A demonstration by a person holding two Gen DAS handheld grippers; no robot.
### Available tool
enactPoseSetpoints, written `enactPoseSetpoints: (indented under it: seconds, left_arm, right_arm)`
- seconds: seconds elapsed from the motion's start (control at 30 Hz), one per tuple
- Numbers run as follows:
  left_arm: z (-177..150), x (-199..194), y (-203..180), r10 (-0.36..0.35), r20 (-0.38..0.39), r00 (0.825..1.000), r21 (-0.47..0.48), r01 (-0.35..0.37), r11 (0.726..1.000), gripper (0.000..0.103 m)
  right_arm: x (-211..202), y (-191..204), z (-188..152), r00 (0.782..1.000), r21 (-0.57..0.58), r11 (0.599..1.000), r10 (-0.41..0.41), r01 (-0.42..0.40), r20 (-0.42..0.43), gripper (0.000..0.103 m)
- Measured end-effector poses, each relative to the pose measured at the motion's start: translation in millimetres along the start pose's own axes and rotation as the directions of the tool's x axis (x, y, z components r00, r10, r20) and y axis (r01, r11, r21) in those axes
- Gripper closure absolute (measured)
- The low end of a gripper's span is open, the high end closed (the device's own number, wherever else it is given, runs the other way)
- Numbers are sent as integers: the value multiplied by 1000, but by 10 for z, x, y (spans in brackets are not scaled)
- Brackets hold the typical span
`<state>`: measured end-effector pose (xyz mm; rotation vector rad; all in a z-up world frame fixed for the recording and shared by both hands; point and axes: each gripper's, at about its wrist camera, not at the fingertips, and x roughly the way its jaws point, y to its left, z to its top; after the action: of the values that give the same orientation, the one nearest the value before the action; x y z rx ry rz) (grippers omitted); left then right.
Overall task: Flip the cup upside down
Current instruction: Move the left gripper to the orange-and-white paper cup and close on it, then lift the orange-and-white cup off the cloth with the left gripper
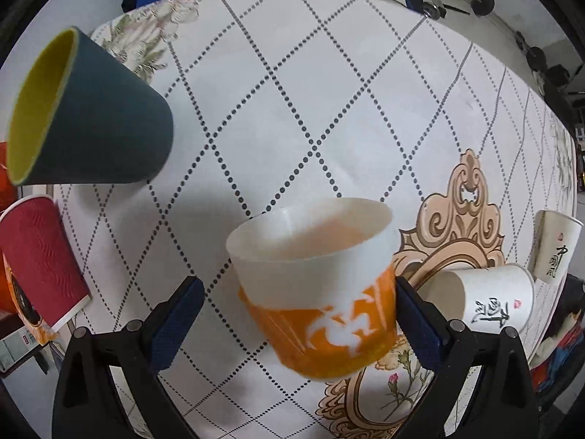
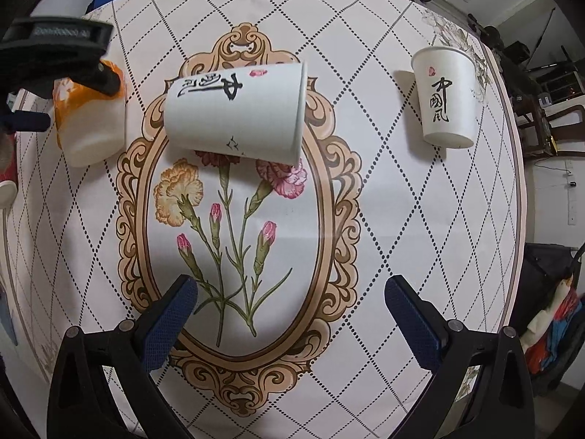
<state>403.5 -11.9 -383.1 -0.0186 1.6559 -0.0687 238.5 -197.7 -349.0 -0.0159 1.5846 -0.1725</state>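
An orange-and-white cup point(image 1: 318, 289) sits low and centre in the left wrist view, rim toward the top of the frame, between the wide-spread jaws of the left gripper point(image 1: 296, 320). The right pad point(image 1: 416, 323) is at or just beside its wall; the left pad point(image 1: 177, 323) stands well apart, so nothing is clamped. In the right wrist view the same cup point(image 2: 89, 124) appears at upper left with its rim downward, which suggests the flip is at or near its end; whether the cup rests on the tablecloth point(image 1: 292, 109) cannot be told. The right gripper point(image 2: 290, 318) hangs fully open and empty over the floral oval. To finish well, the left jaws should back straight away without grazing the wall. 1 white cup point(image 2: 237, 109) lies tipped at upper centre; another point(image 2: 446, 98) stands at upper right.
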Motion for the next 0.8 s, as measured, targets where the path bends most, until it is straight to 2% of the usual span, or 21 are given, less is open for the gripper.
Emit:
enactPoseSetpoints:
  seconds: [0.07, 0.17, 0.6, 0.73, 0.8]
  left_arm:
    - [5, 55, 9, -2, -9, 1000, 4, 2, 1000, 9]
    - [37, 126, 31, -7, -23, 1000, 8, 7, 1000, 33]
    - [111, 142, -61, 35, 32, 999, 57, -37, 998, 34]
    - [35, -17, -22, 33, 46, 998, 70, -36, 997, 34]
    - [-137, -169, 5, 32, 54, 998, 72, -36, 997, 34]
  right_arm:
    - [-13, -12, 17, 1000, 4, 1000, -1, 1, 3, 0]
    - [-30, -24, 35, 1000, 7, 1000, -7, 7, 5, 0]
    - [-65, -50, -2, 1000, 16, 1000, -17, 17, 9, 0]
    - [-91, -55, -49, 1000, 25, 1000, -17, 16, 14, 0]
    - [-90, -62, -86, 1000, 31, 999, -13, 12, 15, 0]
